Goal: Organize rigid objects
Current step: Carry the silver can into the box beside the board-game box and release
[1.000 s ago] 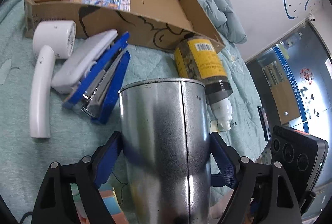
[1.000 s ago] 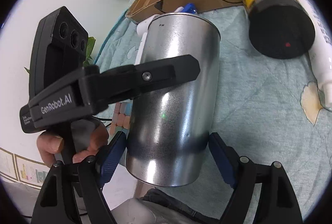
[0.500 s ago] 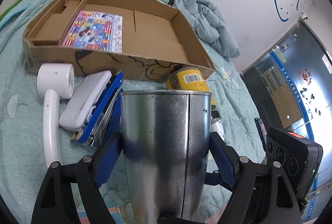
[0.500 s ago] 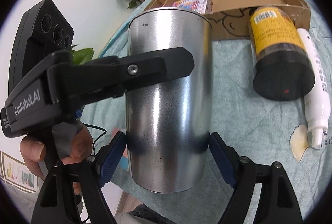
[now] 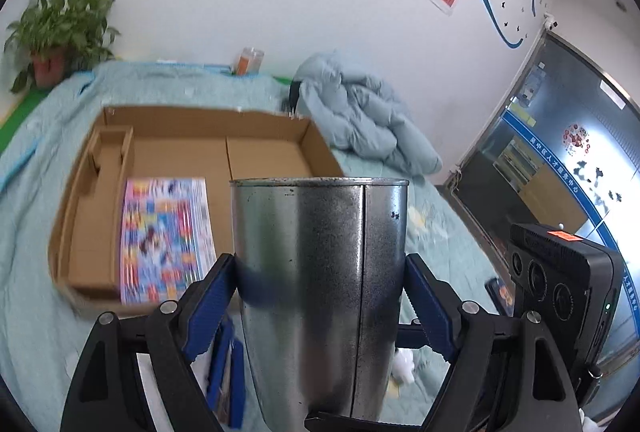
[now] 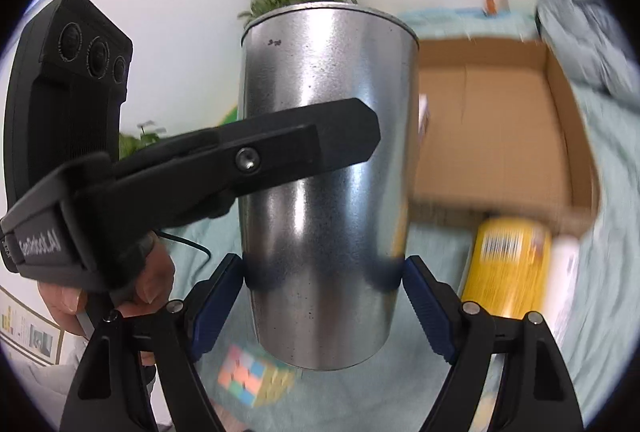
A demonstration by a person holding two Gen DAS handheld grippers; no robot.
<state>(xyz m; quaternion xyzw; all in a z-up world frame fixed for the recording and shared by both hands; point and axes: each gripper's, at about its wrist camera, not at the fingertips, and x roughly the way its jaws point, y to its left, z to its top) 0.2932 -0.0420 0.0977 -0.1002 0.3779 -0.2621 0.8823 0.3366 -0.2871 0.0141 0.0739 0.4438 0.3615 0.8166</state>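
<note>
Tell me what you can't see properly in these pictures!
- Inside of the metal cup: both cameras look at its side, so what it holds is hidden.
- Colorful book in the cardboard box: blurred in the left view, so its print is unreadable.
- Yellow jar: blurred in the right view, with its bottom behind the right gripper.
- Blue tool: mostly hidden behind the left gripper.

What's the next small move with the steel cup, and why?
Probably carry the steel cup forward over the cardboard box and lower it onto the bare floor beside the colorful booklet. Both the left gripper and right gripper clamp the upright cup, held above the bedspread, and the box sits just ahead.
</note>
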